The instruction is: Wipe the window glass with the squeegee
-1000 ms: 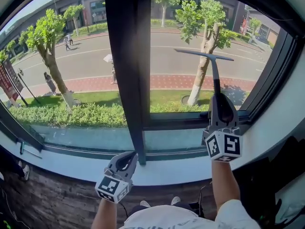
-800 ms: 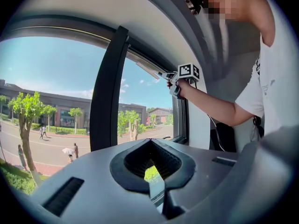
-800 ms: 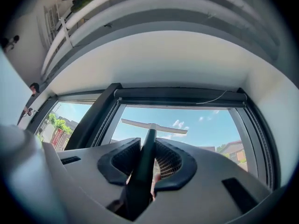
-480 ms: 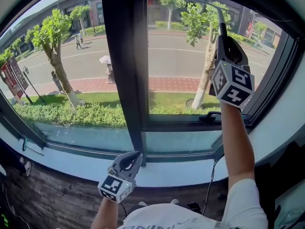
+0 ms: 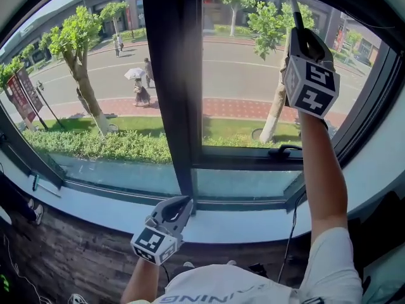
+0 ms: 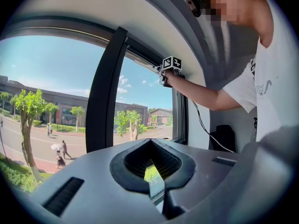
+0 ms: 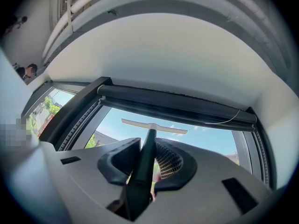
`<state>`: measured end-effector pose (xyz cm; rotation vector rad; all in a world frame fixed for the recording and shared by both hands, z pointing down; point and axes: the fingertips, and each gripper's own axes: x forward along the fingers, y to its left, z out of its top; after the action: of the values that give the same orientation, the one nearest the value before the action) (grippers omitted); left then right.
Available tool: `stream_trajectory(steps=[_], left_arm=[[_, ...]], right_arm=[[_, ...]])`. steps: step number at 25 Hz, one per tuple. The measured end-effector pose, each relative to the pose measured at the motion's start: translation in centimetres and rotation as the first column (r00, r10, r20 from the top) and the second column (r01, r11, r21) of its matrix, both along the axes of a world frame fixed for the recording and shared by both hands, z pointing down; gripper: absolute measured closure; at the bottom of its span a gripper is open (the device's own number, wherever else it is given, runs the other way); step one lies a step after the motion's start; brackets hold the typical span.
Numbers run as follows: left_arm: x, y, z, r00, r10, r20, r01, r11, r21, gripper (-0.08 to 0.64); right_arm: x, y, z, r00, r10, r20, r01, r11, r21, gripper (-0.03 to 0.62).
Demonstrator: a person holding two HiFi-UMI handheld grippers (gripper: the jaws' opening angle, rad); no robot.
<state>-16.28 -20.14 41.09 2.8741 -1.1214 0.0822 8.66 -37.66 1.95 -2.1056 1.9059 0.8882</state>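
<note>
Okay, far left through the left pane (image 5: 95,106): one tree trunk (image 5: 82,75) on the grass strip, a road behind it, and one pedestrian under a pale umbrella (image 5: 134,73); other figures farther up the road are too small to count. Low down, the left gripper (image 5: 177,206) hangs just above the white sill (image 5: 76,202) at the foot of the mullion. In the left gripper view its jaws (image 6: 152,164) are together with nothing held, only a thin slit of greenery showing between the pads. One dark mullion (image 5: 172,87) runs top to bottom and splits the window into two panes, standing between the two grippers. Right pane (image 5: 240,75): one squeegee (image 5: 294,16), long axis upright along the glass, handle down, head up near the top frame. In the right gripper view the squeegee (image 7: 150,133) has its blade lying crosswise against the sky just below the dark top bar; whether the blade touches the glass can't be told. The right gripper (image 5: 300,38) is raised high and its jaws (image 7: 148,144) are clamped on the squeegee handle. The right forearm (image 5: 319,163) crosses in front of the lower right pane, beside one black window latch (image 5: 285,149), with one thin cable (image 5: 291,223) hanging below the sill. Second tree (image 5: 275,100) is visible behind that arm.
</note>
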Motion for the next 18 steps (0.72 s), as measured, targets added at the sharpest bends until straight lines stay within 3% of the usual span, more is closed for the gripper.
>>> stream_trajectory(steps=[5,18], left_arm=[[-0.3,0.4,-0.2,1.0,-0.014,-0.004,0.014,1.0,-0.005,0.544],[-0.8,1.7,-0.1,1.0,-0.028,-0.015,0.028,0.999,-0.016,0.543]], right_arm=[[0.0,0.3,0.9,1.0,0.003,0.013,-0.002,1.0,-0.011,0.494],[-0.3,1.1,9.1,1.0,0.012,-0.002,-0.012,0.995,-0.097,0.494]])
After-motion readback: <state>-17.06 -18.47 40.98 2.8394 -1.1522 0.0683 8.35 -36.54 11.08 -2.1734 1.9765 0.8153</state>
